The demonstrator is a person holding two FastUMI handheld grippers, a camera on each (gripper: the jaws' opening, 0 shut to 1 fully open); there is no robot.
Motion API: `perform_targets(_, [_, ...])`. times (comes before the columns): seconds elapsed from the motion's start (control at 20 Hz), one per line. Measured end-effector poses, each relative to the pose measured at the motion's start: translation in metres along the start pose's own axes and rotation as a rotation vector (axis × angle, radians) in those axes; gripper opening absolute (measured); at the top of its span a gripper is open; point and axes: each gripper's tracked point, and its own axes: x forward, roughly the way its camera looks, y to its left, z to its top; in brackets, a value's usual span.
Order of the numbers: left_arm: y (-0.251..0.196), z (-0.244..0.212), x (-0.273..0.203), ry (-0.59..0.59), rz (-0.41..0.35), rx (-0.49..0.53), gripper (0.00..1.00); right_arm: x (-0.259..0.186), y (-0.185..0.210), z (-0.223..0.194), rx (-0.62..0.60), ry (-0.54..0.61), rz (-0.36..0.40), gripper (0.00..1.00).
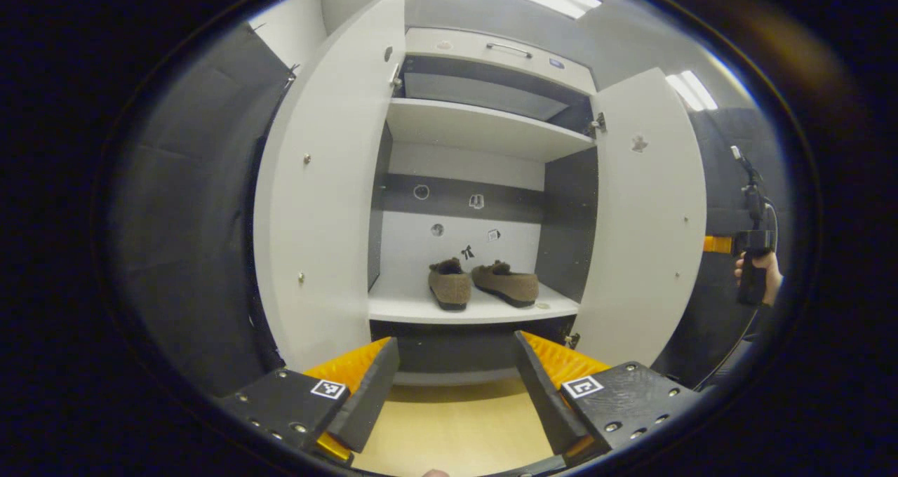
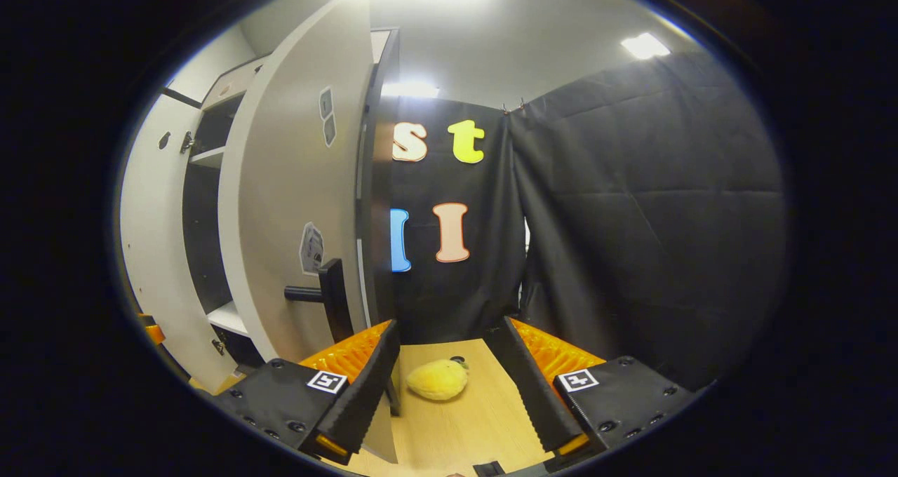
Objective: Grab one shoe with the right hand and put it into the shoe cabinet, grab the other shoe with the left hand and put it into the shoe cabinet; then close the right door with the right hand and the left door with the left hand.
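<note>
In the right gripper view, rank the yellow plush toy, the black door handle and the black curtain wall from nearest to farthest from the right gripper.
1. Yellow plush toy: on the floor between the open fingers of the right gripper.
2. Black door handle: up and left, on the right door.
3. Black curtain wall: behind, straight ahead and right.

Two brown shoes (image 1: 484, 284) on lower cabinet shelf (image 1: 414, 310)

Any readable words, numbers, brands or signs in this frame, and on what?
None readable.
Back-panel stickers in the shoe cabinet: too small to read.
Door stickers on the right door: blurred.
Square markers: coded patterns, no words.
</note>
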Motion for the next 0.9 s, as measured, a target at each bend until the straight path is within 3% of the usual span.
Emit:
perform_targets(0.2, [0.007,0.005,-0.013,-0.024,0.003,0.024,0.95,-0.001,0.019,-0.001,0.014,-0.016,0.038,0.9])
perform_targets(0.5, [0.025,-0.001,-0.029,-0.018,0.042,-0.002,0.95,-0.01,0.071,0.001,-0.006,-0.03,0.129,0.89])
perform_targets(0.55, [0.028,-0.003,-0.032,-0.013,0.053,-0.003,0.95,-0.009,0.08,0.001,-0.006,-0.034,0.15,0.93])
perform_targets(0.75, [0.031,-0.011,-0.043,0.011,0.052,-0.043,0.95,-0.003,0.111,0.008,-0.058,-0.064,0.179,0.89])
perform_targets(0.9, [0.037,-0.013,-0.051,0.018,0.075,-0.049,0.95,0.001,0.146,0.004,-0.007,-0.069,0.241,0.93])
